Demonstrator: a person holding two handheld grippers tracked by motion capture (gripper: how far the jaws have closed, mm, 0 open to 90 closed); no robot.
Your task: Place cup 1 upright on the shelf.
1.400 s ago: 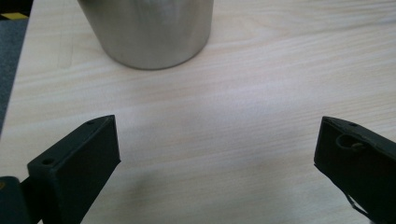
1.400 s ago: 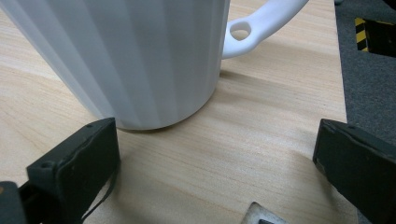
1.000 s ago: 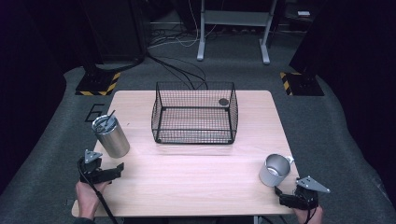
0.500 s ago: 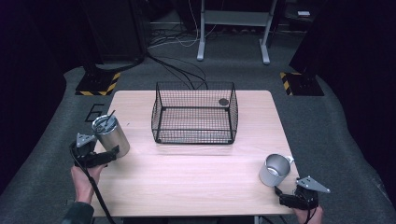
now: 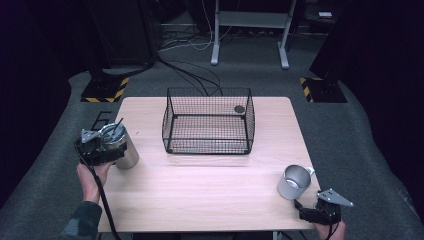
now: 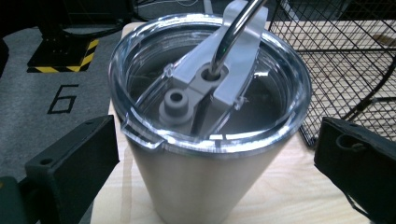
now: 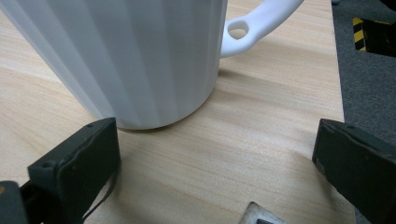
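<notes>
A steel tumbler [image 5: 122,145] with a clear lid and a metal straw stands upright near the table's left edge. My left gripper [image 5: 107,150] is open around it; in the left gripper view the tumbler [image 6: 210,126] sits between the two wide-apart jaws, not squeezed. A white ribbed mug [image 5: 294,182] with a handle stands near the front right corner. My right gripper [image 5: 305,212] is open just in front of it, and the mug [image 7: 135,56] rises close ahead of the jaws, toward the left one.
A black wire basket [image 5: 209,121] stands at the table's middle back, with a small dark round tag on its far right rim. The wooden table [image 5: 210,200] has bare room in the middle and front. Grey floor with a painted 6 lies to the left.
My left gripper has moved forward from the front left corner up to the tumbler, and its jaws now flank it. The right gripper and the mug have stayed put.
</notes>
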